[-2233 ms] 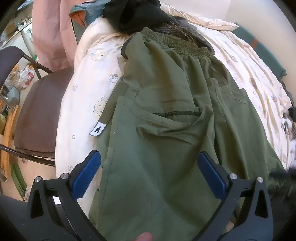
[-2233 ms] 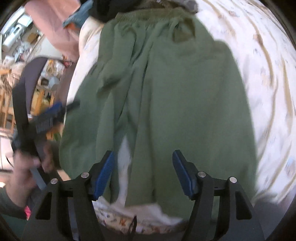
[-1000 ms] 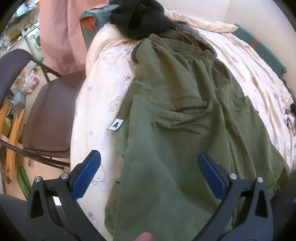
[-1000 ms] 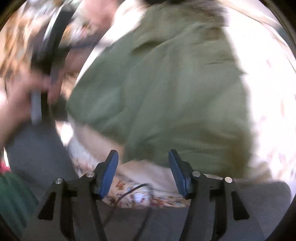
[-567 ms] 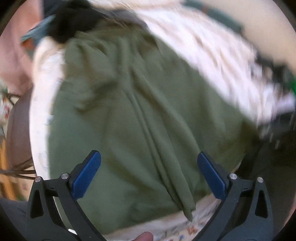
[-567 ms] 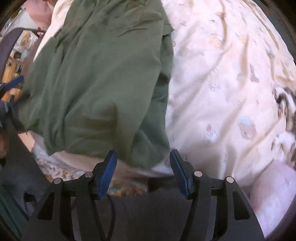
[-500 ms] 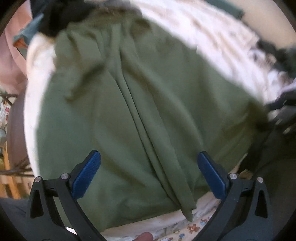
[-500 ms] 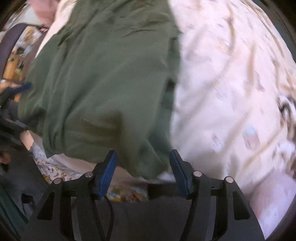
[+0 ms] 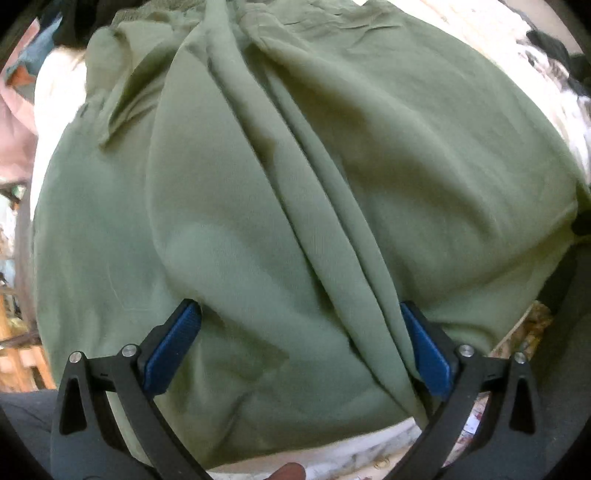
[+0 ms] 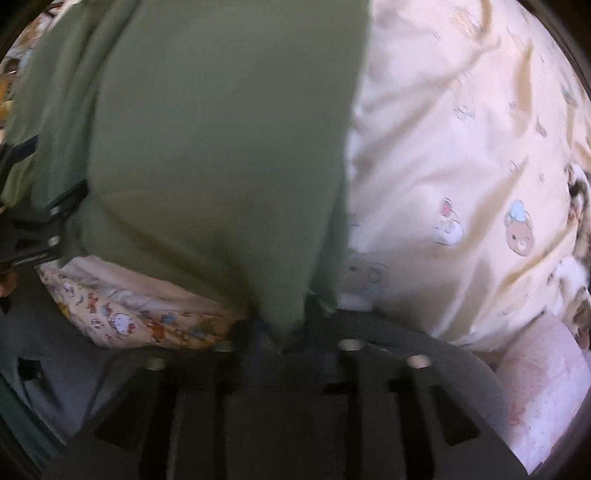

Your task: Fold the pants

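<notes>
Olive green pants lie spread on the bed with the waistband at the far end, and a long fold runs down the middle. My left gripper points down at them, wide open. Its blue pads rest against the cloth near the hem. In the right wrist view the pants fill the left half. The hem's near right corner is pinched in my right gripper. Its jaws stand narrow and are opening, blurred, with the cloth between them. My left gripper shows at the left edge.
A cream bedcover with bear prints lies right of the pants. A cartoon-print sheet edge hangs below the hem, and a pink cloth is at bottom right. Dark clothes are piled past the waistband. Something furry, black and white, lies far right.
Both grippers have sunk closer to the pants. The left one swung from the left side to the middle of the hem end. The right jaws closed in around the hem corner.
</notes>
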The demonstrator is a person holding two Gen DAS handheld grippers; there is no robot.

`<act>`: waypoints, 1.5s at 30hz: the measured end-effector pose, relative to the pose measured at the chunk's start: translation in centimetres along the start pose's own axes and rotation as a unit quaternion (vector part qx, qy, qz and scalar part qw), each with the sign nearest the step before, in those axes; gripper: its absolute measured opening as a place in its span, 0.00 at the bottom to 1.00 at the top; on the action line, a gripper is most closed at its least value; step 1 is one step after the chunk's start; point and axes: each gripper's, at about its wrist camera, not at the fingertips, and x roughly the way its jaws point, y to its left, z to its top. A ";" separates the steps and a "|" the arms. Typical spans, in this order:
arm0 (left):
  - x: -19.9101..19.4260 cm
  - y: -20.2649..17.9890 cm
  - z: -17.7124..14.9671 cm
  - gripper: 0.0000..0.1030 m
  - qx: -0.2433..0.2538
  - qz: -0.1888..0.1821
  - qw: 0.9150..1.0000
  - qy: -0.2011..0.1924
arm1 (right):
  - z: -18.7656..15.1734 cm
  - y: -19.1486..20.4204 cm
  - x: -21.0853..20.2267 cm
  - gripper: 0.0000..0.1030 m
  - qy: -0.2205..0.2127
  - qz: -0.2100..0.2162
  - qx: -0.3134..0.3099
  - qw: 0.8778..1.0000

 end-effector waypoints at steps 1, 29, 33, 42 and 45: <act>-0.3 0.6 -0.1 1.00 -0.011 -0.017 1.000 0.000 | -0.1 -0.3 -0.6 0.54 -0.006 -0.003 0.000 1.000; 0.8 22.9 0.1 1.00 -0.289 0.033 0.957 0.019 | 23.6 6.7 -1.5 0.54 -0.204 0.092 0.065 0.972; -2.3 24.2 0.8 1.00 -0.278 0.021 0.960 -0.025 | 21.2 6.2 -4.9 0.55 -0.238 0.124 0.054 0.962; -2.1 27.5 7.3 0.70 -0.223 -0.064 0.970 -0.075 | 19.9 10.0 -8.4 0.48 -0.306 0.235 0.005 0.923; -0.2 26.9 9.0 0.51 -0.204 -0.110 0.971 -0.066 | 21.1 11.0 -7.7 0.34 -0.306 0.208 -0.011 0.929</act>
